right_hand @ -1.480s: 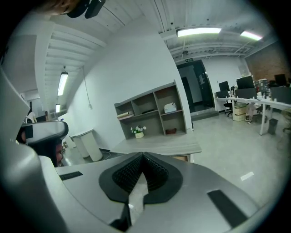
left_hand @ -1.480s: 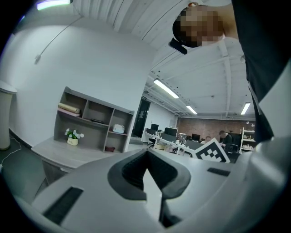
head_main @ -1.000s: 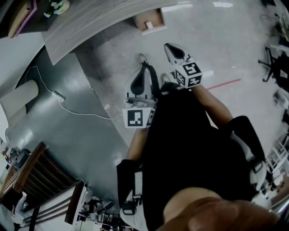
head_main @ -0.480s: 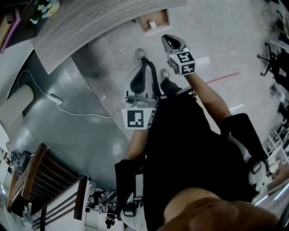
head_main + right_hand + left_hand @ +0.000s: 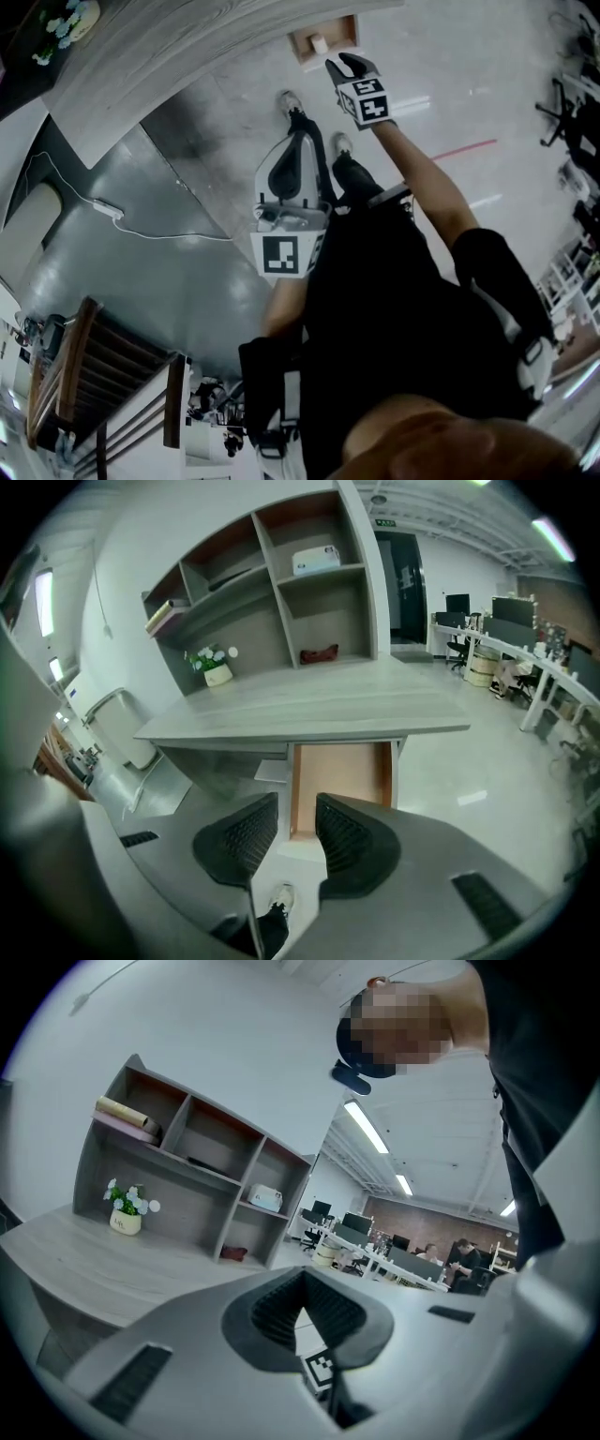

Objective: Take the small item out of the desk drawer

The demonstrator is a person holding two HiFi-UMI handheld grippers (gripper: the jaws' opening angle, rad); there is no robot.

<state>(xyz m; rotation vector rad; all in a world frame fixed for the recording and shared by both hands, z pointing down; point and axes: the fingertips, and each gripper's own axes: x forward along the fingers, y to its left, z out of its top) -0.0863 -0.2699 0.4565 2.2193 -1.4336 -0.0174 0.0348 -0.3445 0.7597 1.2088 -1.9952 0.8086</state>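
Observation:
The desk drawer (image 5: 328,39) stands pulled out under the grey desk top (image 5: 169,56), with a small white item (image 5: 319,43) inside it. My right gripper (image 5: 345,66) is held out just short of the drawer front, its jaws opening with nothing between them. In the right gripper view the drawer (image 5: 339,771) shows past the right gripper (image 5: 297,832); the item is hidden there. My left gripper (image 5: 299,131) hangs lower, close to the body and over the floor. In its own view the left gripper (image 5: 302,1283) has its pads meeting, with nothing held.
On the desk (image 5: 309,710) stands a shelf unit (image 5: 272,583) with a flower pot (image 5: 217,672) beside it. A white cable (image 5: 159,230) trails over the dark floor at left. The person's shoe (image 5: 289,99) is below the drawer. Wooden furniture (image 5: 75,375) stands at lower left.
My right gripper has moved forward up to the drawer front and its jaws have parted. The left gripper has stayed about where it was.

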